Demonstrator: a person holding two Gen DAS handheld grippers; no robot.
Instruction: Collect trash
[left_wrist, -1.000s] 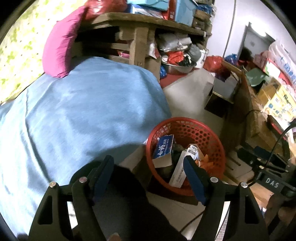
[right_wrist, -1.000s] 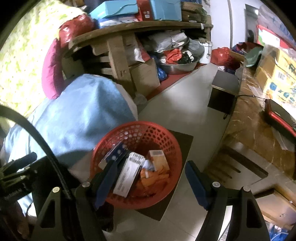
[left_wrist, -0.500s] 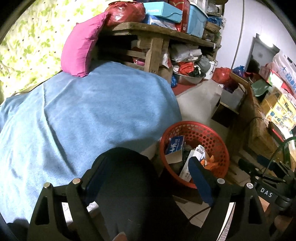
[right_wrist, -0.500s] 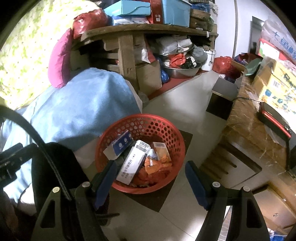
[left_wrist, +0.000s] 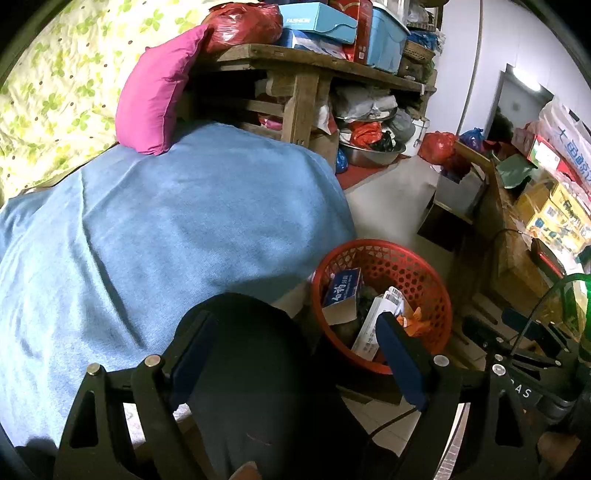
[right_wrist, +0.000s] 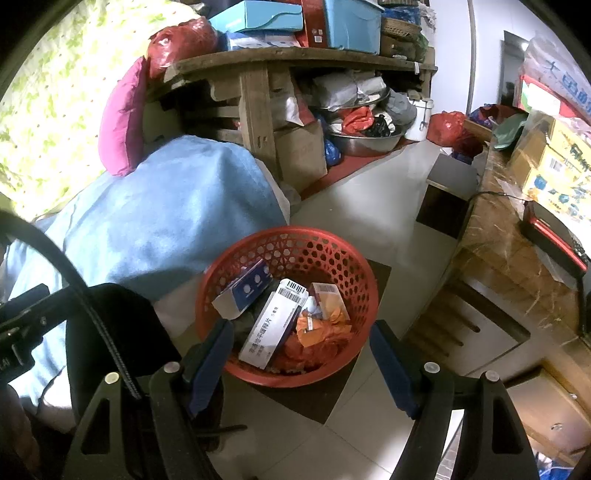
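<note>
A red mesh basket (right_wrist: 332, 254) stands on the floor beside the blue-covered bed (right_wrist: 166, 221). It holds a blue and white box (right_wrist: 245, 288), a long white box with a barcode (right_wrist: 275, 325), an orange box (right_wrist: 327, 295) and crumpled orange wrappers (right_wrist: 317, 328). The basket also shows in the left wrist view (left_wrist: 406, 266). My right gripper (right_wrist: 301, 363) is open and empty, held above the basket's near rim. My left gripper (left_wrist: 293, 354) is open and empty, above a dark-clothed knee (left_wrist: 255, 350) left of the basket.
A pink pillow (left_wrist: 159, 96) lies on the bed. A wooden shelf (right_wrist: 288, 62) stacked with boxes and bags stands behind it. A marble-topped counter (right_wrist: 517, 236) with cartons runs along the right. A metal basin (right_wrist: 365, 138) and a dark box (right_wrist: 443, 206) sit on the tiled floor.
Both grippers have risen and drawn back from the basket, which now looks smaller and lower in the views. More of the bed and pillow shows. The jaws stayed open.
</note>
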